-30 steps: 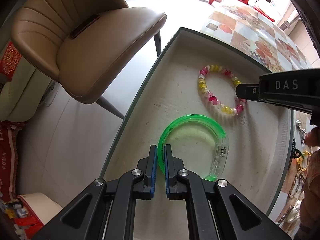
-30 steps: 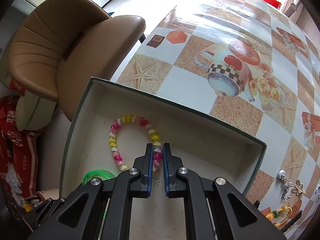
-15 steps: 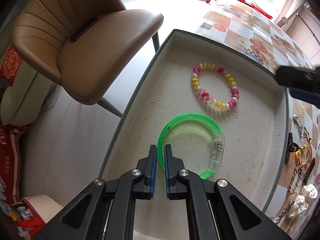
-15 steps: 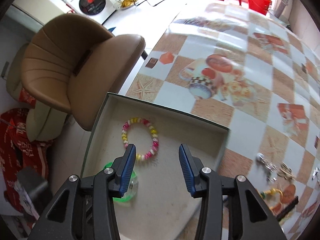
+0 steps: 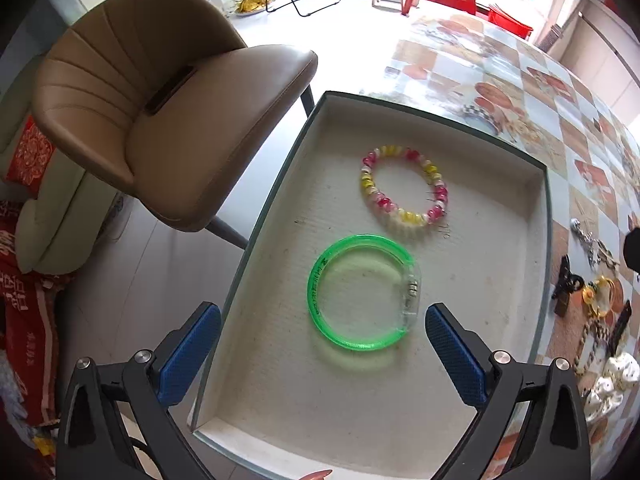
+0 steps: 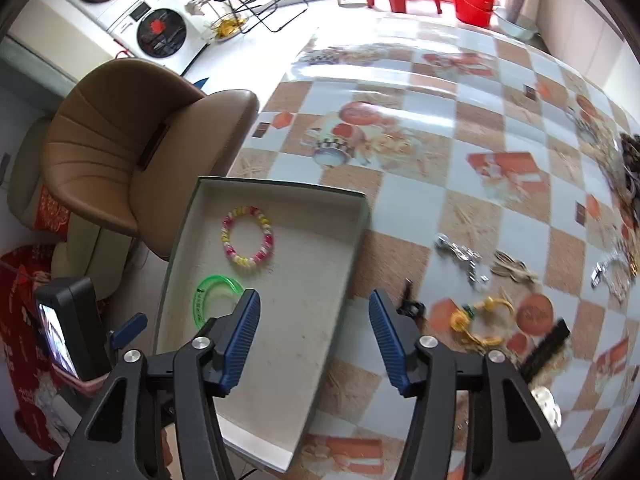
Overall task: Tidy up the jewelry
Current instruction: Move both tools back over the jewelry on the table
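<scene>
Left wrist view: left gripper [image 5: 322,354] above the shallow box [image 5: 543,216], fingers [image 5: 190,354] spread wide, having just been opening, nothing clamped. Green bangle [image 5: 362,292] flat on the box floor, loose, just ahead of the blue pads and in line with the gap between them. Beaded bracelet [image 5: 404,186] of pink, yellow and white beads further in, near the bangle but apart from it. Box at the edge of the bench [image 5: 576,128], beside a brown chair [image 5: 160,120]. More jewelry [image 5: 596,292] on the patterned cloth to the right of the box.

Right wrist view: right gripper [image 6: 314,338] over the box's right wall [image 6: 352,256], fingers [image 6: 240,338] partly apart, having just been opening, nothing between them. Bracelet [image 6: 248,236] and bangle [image 6: 208,292] both inside the box, the bangle partly hidden behind the left finger. Yellow ring piece [image 6: 480,318], silver pieces [image 6: 460,256] and a black clip [image 6: 410,306] loose on the bench right of the box. Left gripper's body [image 6: 72,328] at the far left edge.
</scene>
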`<state>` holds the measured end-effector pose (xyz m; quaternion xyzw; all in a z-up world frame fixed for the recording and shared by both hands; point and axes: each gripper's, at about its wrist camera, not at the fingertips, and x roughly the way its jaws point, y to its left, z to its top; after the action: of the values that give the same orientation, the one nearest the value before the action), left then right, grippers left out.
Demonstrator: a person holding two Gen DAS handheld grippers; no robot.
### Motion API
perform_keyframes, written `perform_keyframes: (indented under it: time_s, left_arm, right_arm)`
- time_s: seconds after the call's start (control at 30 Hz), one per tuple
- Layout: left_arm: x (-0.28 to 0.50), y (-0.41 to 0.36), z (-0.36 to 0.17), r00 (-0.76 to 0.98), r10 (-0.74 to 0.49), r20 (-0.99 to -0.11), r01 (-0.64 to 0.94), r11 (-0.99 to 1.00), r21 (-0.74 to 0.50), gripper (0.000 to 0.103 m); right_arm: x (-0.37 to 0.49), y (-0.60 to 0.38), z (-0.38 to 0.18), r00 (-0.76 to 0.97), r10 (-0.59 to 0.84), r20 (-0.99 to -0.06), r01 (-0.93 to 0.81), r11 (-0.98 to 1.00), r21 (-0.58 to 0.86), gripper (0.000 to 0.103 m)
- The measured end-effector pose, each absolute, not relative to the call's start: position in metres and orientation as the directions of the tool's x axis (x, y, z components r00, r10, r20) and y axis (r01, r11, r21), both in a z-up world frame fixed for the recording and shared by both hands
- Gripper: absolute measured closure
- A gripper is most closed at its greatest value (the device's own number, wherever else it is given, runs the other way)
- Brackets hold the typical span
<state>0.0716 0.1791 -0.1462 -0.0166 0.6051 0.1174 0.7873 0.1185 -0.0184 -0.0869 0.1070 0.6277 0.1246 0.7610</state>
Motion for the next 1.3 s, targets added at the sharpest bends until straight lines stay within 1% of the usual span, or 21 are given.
perform_keyframes:
  time_s: [0.07, 0.13, 0.17, 0.33, 0.57, 0.63, 0.8, 1.0, 1.17, 1.3]
  left_arm:
    - [0.069, 0.175, -0.139, 0.25, 0.164, -0.954, -0.187, 0.975, 0.119, 0.0]
    - [0.065, 0.171, -0.132, 0.261, 0.163, -0.951, -0.168, 0.978, 0.121, 0.0]
    - [0.064, 0.17, -0.129, 0.263, 0.163, -0.951, -0.16, 0.979, 0.124, 0.0]
    - [0.056, 0.162, -0.121, 0.262, 0.159, -0.952, -0.124, 0.984, 0.13, 0.0]
    - [0.047, 0.128, -0.115, 0.23, 0.065, -0.971, 0.013, 0.997, 0.07, 0.0]
    - [0.044, 0.112, -0.112, 0.232, 0.045, -0.972, 0.062, 0.996, 0.061, 0.0]
    - [0.042, 0.077, -0.106, 0.231, -0.003, -0.973, 0.163, 0.986, 0.036, 0.0]
    - [0.046, 0.045, -0.103, 0.223, -0.044, -0.974, 0.239, 0.971, 0.011, 0.0]
    - [0.048, 0.021, -0.112, 0.194, -0.069, -0.979, 0.281, 0.96, -0.012, 0.0]
    - [0.049, 0.002, -0.124, 0.168, -0.065, -0.984, 0.305, 0.952, -0.011, 0.0]
  right_arm:
    - [0.112, -0.027, -0.086, 0.182, 0.315, -0.931, -0.039, 0.949, 0.313, 0.036]
    - [0.104, -0.037, -0.084, 0.185, 0.308, -0.933, -0.02, 0.951, 0.31, 0.024]
    - [0.099, -0.043, -0.083, 0.186, 0.305, -0.934, -0.009, 0.951, 0.309, 0.023]
    - [0.078, -0.068, -0.081, 0.179, 0.286, -0.941, 0.049, 0.953, 0.299, 0.019]
    - [0.044, -0.116, -0.077, 0.183, 0.251, -0.95, 0.174, 0.943, 0.283, 0.013]
    - [0.035, -0.128, -0.076, 0.184, 0.236, -0.954, 0.206, 0.94, 0.273, 0.009]
    - [0.01, -0.159, -0.079, 0.17, 0.199, -0.965, 0.292, 0.925, 0.242, 0.008]
    - [-0.017, -0.193, -0.093, 0.127, 0.157, -0.979, 0.383, 0.903, 0.194, 0.008]
    - [-0.031, -0.212, -0.109, 0.091, 0.154, -0.984, 0.438, 0.881, 0.178, 0.008]
    - [-0.036, -0.221, -0.12, 0.069, 0.159, -0.985, 0.453, 0.874, 0.173, 0.008]
